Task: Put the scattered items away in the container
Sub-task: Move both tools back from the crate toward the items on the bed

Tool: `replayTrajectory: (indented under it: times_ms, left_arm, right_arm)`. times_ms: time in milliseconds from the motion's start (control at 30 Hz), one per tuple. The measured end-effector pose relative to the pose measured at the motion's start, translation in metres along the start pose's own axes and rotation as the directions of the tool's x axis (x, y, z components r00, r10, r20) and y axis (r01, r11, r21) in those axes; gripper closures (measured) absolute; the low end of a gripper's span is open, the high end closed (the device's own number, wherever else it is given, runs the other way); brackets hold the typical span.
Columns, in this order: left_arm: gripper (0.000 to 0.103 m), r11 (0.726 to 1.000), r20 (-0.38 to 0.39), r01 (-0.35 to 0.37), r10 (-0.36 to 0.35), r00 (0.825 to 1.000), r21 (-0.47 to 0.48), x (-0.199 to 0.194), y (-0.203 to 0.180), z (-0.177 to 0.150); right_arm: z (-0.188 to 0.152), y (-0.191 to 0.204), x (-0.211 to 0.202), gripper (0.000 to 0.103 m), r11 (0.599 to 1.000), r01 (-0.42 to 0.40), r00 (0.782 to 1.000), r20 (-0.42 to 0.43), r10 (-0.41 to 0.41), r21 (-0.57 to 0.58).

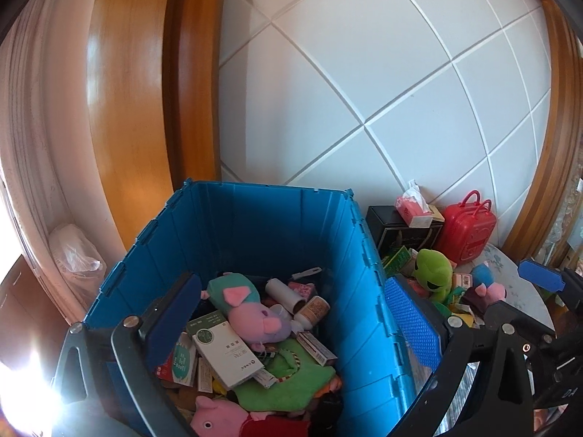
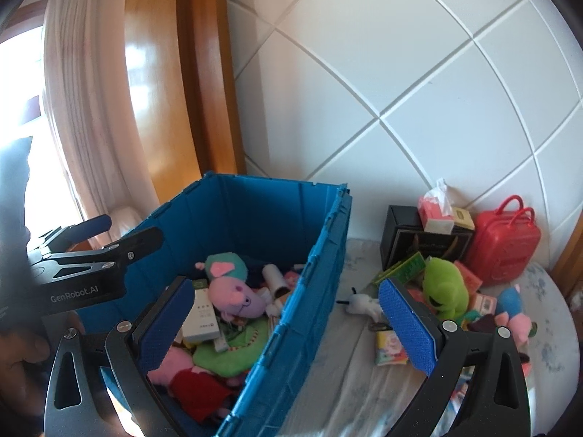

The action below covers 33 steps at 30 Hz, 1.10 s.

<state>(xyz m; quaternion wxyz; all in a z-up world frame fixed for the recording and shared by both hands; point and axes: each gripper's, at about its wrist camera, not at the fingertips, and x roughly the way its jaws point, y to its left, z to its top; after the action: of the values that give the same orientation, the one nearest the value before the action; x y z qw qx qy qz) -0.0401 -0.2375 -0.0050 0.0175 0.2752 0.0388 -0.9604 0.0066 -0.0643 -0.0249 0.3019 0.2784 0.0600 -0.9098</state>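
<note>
1. Now, both tongs, left tongs [image 1: 288, 324] and right tongs [image 2: 288, 324], gape wide and carry nothing.
2. Your blue container [image 2: 320, 251] already holds toys and boxes; the green frog plush [image 2: 446, 287] lies on the bench [image 2: 349, 364], just right of it.
3. Swing the right tongs toward the frog (pinch its soft middle), then lift it clear over the rim.
</note>
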Motion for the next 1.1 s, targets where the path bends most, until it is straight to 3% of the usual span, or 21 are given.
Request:
replayTrajectory:
  times_ms: [633,1100]
  left_arm:
    - [0.0,0.983,-0.153,0.141,-0.123,0.981,0.116,0.04,-0.199,-0.042]
    - [0.002,0.953,-0.34,0.235,-0.16,0.927,0.193,0.108,-0.331,-0.133]
  right_arm:
    - [-0.081,-0.194,-0.059,0.0,0.98,0.144,0.987,-0.086,-0.133,0.135]
    - [-0.188,-0.332,-0.066,0.0,0.945,0.265,0.939,-0.275,-0.207,0.194]
